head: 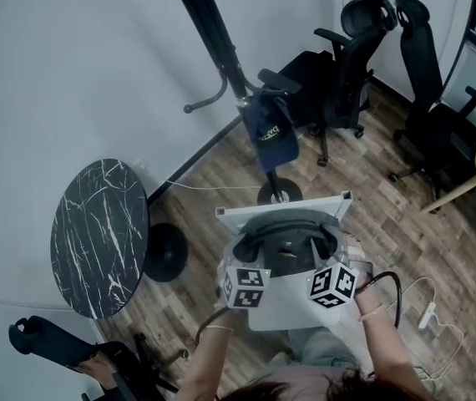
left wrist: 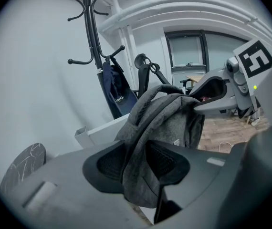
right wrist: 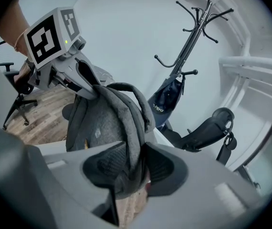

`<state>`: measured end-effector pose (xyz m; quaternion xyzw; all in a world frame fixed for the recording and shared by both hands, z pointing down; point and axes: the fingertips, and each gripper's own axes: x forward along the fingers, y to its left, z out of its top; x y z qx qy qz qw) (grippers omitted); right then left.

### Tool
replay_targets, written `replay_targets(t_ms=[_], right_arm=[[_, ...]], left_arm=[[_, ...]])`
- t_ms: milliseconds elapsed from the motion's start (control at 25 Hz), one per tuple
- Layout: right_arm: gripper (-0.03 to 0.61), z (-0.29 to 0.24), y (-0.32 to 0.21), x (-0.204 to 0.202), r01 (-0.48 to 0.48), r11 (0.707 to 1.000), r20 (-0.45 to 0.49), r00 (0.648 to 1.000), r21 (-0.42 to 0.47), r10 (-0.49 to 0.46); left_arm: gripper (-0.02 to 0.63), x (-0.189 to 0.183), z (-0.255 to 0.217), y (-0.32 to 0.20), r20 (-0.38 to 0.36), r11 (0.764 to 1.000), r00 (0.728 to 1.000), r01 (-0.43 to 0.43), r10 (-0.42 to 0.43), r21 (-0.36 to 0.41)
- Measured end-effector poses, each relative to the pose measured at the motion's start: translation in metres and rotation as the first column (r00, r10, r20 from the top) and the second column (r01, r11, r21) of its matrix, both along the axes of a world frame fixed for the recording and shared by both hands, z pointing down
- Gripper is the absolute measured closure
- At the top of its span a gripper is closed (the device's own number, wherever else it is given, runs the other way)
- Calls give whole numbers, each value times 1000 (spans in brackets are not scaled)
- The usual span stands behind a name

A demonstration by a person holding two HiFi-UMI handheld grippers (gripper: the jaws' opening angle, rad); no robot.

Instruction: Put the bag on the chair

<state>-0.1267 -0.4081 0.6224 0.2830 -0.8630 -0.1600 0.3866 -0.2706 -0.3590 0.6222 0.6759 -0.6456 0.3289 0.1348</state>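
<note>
A grey backpack [head: 288, 245] rests on a white chair [head: 281, 309], up against its back rail. My left gripper [head: 250, 257] holds the bag's left side and my right gripper [head: 321, 253] its right side. In the left gripper view a grey shoulder strap [left wrist: 143, 128] hangs between the pads of the left gripper [left wrist: 136, 163] and fills the gap. The right gripper view shows the same: a grey strap [right wrist: 129, 123] runs down between the pads of the right gripper [right wrist: 135, 163], touching both.
A black coat rack with a navy bag [head: 271, 132] stands just behind the chair. At the left is a round black marble table [head: 100, 236]. Black office chairs [head: 355, 57] stand at the back right, and a power strip and cables [head: 428, 314] lie on the floor.
</note>
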Motion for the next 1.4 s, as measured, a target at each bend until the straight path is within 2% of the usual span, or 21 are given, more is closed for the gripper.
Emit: replay_targets(t_ms=[120,240,920,1400], right_arm=[[423,0,0,-3,-4,1000,0,1000,-14,4],[397,-2,2,-5,-7,1000,4,1000,-18,7],[387,-14,30,4,-32,999,-2,999,-5,32],[399,-36,59,10,-69,998,54,996,-15,70]], left_arm=[[407,5,3,-1,-12,1000,1000,-26,26,-13],[378,9,5,0,-3,998,999,-53,53,-22],[350,15,-13,25,19,995,995,-99,99,2],[353,20,-40,49,-2,993,995,-95,95,69]])
